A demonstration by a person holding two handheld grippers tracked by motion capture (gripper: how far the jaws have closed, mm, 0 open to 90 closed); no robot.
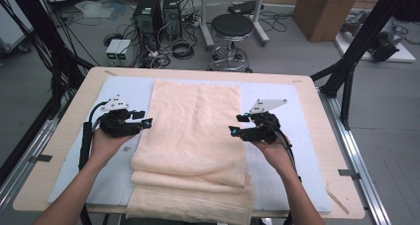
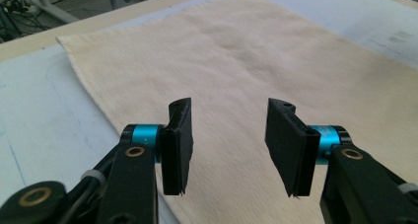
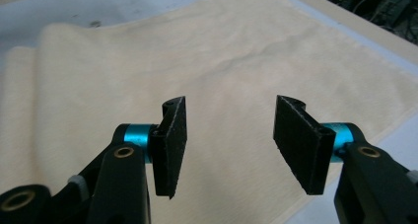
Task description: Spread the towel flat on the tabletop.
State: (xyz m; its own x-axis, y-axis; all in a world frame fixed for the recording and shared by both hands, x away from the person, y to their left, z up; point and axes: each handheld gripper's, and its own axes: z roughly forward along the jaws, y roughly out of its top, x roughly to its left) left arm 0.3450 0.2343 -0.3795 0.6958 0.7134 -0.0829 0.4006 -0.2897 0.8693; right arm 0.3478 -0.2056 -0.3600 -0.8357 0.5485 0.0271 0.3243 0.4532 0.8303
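Cables, computer towers and a black stool (image 1: 232, 27) crowd the floor behind the wooden worktop (image 1: 59, 136), which carries a pale blue mat (image 1: 119, 91). On that mat lies the cream towel (image 1: 195, 121), spread flat at the far end and folded over itself in layers at the near edge. It looks soft, limp and light, likely to sag and slide against itself unless both sides are lifted together; the long side edges or the corners of the top layer look like the best places to pinch. The left gripper (image 1: 147, 121) hovers at the towel's left edge, the right gripper (image 1: 233, 130) at its right edge. On each, the fingers (image 2: 177, 145) (image 3: 170, 145) stand apart with nothing between them, only cloth beneath.
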